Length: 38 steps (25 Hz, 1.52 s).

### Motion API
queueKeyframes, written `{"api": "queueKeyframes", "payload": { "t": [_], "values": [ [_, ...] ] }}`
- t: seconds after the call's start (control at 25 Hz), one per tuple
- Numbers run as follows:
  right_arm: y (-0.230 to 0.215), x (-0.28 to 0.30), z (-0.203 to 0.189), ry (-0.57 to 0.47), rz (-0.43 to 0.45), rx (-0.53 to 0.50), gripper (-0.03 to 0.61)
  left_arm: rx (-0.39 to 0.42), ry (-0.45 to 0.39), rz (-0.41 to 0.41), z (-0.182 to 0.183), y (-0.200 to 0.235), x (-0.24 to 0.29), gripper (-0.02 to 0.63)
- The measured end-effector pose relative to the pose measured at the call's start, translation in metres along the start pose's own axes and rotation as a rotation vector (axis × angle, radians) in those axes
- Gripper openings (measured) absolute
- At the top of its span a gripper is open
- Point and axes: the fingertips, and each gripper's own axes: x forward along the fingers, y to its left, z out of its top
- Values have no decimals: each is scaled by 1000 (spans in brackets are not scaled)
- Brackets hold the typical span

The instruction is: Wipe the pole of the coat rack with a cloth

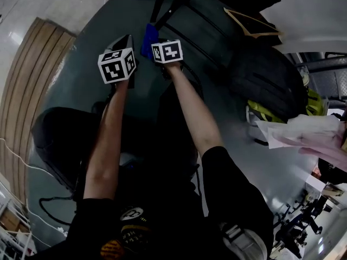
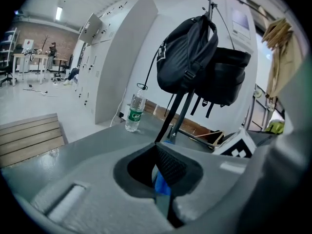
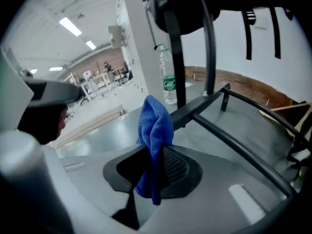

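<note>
Blue cloth [image 3: 156, 121] sits pinched in your right claw [image 3: 158, 160], jaws closed on it. Your left claw [image 2: 163, 172] looks closed too, with a blue sliver in its slit that can't be identified. Press the cloth's bulk flat against the pole [image 3: 175, 67] just ahead and stroke lengthwise. Hanging backpacks [image 2: 187, 52] crowd its upper part, and a bottle [image 3: 168, 77] stands near its foot.

Ceiling strip lights [image 3: 71, 26] blaze far left, throwing glare on the pale floor [image 1: 24, 10]; from above everything's dim. Edges bend fisheye, corners black; the cloth [image 3: 155, 126] looks sharp.
</note>
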Motion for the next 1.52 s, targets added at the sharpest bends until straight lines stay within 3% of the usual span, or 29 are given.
{"api": "queueKeyframes", "payload": {
  "t": [0.16,0.24,0.4,0.52,0.64,0.8,1.16,1.32,1.52],
  "values": [
    [-42,-5,36,-107,-42,90,74,-23,-12,-7,8,1,3,0],
    [-64,-3,49,-100,-83,92,74,-21,-16,-18,11,-2,3,0],
    [-93,-8,74,-77,-119,213,78,-17,-19,-46,16,-11,4,0],
    [-93,-8,85,-60,-169,162,77,-20,-15,-50,15,-9,5,0],
    [-93,-8,79,-31,-217,98,77,-28,-5,-45,12,-8,5,0],
    [-113,-31,60,-28,-273,105,77,-30,-10,-63,16,-13,7,0],
    [-196,-113,-31,-48,-390,288,77,-2,-1,-109,12,-42,15,0],
    [-192,-108,-28,-70,-378,271,74,12,8,-123,6,-54,15,0],
    [-167,-76,2,-83,-314,228,74,12,15,-119,1,-58,12,0]
  ]
}}
